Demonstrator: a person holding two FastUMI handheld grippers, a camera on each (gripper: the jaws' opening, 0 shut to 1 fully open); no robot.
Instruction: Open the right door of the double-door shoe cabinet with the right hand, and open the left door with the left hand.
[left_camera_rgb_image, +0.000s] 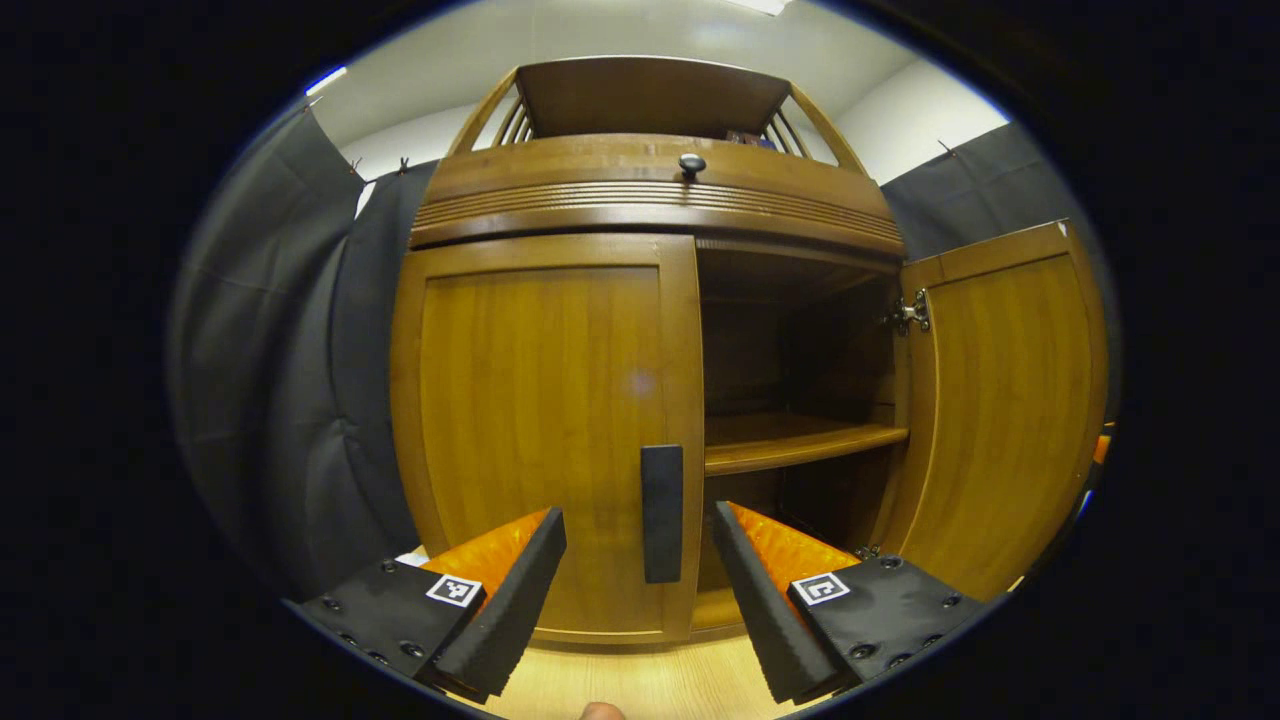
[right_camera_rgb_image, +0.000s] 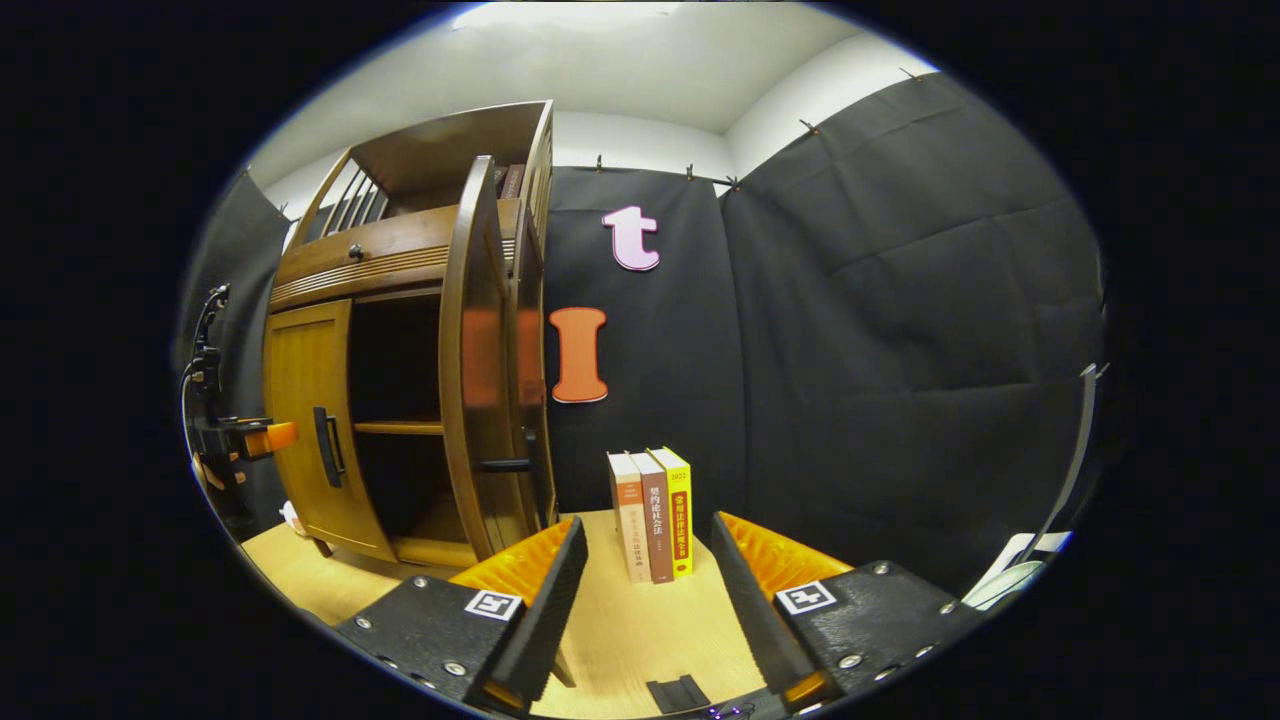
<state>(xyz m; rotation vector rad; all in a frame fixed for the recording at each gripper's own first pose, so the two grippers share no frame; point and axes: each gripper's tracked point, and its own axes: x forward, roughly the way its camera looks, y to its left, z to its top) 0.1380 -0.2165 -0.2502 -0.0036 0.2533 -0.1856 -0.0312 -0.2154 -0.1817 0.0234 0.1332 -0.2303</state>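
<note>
Left gripper view: the left tool (left_camera_rgb_image: 640, 545) is spread wide and empty, its fingers either side of the closed left door's black handle (left_camera_rgb_image: 662, 512), not touching (right door (left_camera_rgb_image: 1000, 410) already swung open). Right gripper view: right tool (right_camera_rgb_image: 648, 555) gapes empty, over the table (right_camera_rgb_image: 640, 640) beside the cabinet (right_camera_rgb_image: 400, 330), facing three books (right_camera_rgb_image: 652, 515).

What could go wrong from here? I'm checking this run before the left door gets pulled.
1. The left claw is open, lined up with the black handle of the closed left door, but not yet gripping it. If it closes off-centre, it might slip off.
2. The right door stands wide open, with the right claw close beside it; a stray move could bump it.
3. Three books stand just past that door and could be knocked over.
</note>
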